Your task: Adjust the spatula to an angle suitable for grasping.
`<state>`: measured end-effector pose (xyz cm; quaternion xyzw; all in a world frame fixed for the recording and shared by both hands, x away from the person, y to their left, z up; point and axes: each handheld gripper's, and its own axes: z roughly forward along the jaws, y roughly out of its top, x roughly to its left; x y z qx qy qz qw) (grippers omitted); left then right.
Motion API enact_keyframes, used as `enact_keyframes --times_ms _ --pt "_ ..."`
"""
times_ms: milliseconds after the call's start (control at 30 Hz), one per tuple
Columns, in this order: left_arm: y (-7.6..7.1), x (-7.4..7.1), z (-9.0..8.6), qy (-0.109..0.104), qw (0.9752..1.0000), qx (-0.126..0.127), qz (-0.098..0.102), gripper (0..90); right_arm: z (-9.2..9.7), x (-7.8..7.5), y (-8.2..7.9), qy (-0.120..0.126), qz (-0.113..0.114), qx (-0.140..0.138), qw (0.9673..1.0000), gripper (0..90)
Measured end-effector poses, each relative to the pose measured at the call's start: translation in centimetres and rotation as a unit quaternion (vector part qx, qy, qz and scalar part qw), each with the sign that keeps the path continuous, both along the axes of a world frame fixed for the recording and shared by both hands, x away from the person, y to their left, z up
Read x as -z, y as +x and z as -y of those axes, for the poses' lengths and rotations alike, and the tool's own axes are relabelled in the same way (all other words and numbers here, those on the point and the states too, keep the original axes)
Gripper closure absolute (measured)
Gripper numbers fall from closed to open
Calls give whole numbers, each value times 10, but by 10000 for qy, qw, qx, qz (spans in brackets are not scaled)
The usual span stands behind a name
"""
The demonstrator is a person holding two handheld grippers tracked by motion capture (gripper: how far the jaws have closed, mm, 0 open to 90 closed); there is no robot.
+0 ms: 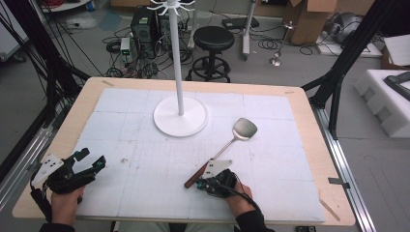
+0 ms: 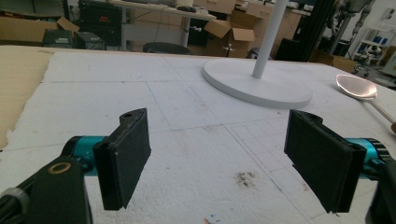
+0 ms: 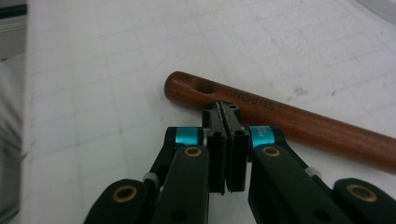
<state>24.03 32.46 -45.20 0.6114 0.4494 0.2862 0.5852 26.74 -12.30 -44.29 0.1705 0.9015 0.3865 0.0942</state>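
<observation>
The right gripper sits near the front edge of the counter, held in the person's right hand. Its fingers are pressed together, pad against pad, with nothing between them. The spatula lies flat on the white foam mat. In the right gripper view, the spatula's wooden handle runs crosswise just beyond the closed fingertips, which reach its near edge; actual contact cannot be confirmed. The handle's rounded end, with its hanging hole, lies just left of the fingertips. From there the shaft runs up and away from the fingers to the metal blade, which rests well beyond them.

The left gripper is at the front left of the mat, held in the person's left hand. Its fingers are spread wide and hold nothing; bare mat shows between them. Ahead of these fingers and toward their right stands the white rack, its round base resting on the mat. The spatula blade lies farther right of that base, well apart from the left fingers.
</observation>
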Motion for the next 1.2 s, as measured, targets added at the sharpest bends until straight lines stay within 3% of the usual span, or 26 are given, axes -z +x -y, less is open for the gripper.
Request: enact_keyframes --times_ms 167,233,300,433,500,600,633,667,767,800,833,867,900,1033,1133,1200 --pt "0 0 0 16 10000 -1 -2 229 -23 -1 17 -205 15 164 9997 893" --pt "0 0 0 14 10000 -3 -6 230 -27 0 22 -172 25 213 9996 893" --pt "0 0 1 23 10000 -3 -10 231 -34 1 33 -69 -105 432 9990 893" --pt "0 0 1 26 10000 0 -9 234 -35 -2 41 -99 -69 496 9987 893" --pt "0 0 0 39 10000 9 -3 234 -22 -8 44 124 -71 682 9976 893" --pt "0 0 1 41 10000 5 -2 235 8 -20 61 372 77 1263 9913 894" --pt "0 0 1 39 10000 0 -7 235 8 -20 61 372 77 1263 9913 894" --pt "0 0 1 55 10000 5 -5 236 29 -24 79 320 169 1715 9845 894" --pt "0 0 1 57 10000 1 -11 238 57 -22 106 145 136 2389 9708 894" --pt "0 0 1 53 10000 0 -22 238 57 -22 106 145 136 2389 9708 894" --pt "0 0 1 46 10000 -4 -22 238 63 -20 112 192 80 2532 9672 894" --pt "0 0 1 49 10000 -7 -29 238 73 -19 128 74 102 2816 9594 892" --pt "0 0 1 51 10000 -11 -26 238 74 -18 134 29 63 2857 9583 892" --pt "0 0 1 71 10000 -1 -22 240 70 -11 155 -153 -80 2781 9604 892" --pt "0 0 1 86 10000 20 0 241 66 -5 162 -375 -228 2705 9617 891" --pt "0 0 1 74 10000 28 13 242 66 -5 162 -369 -216 2699 9620 891"
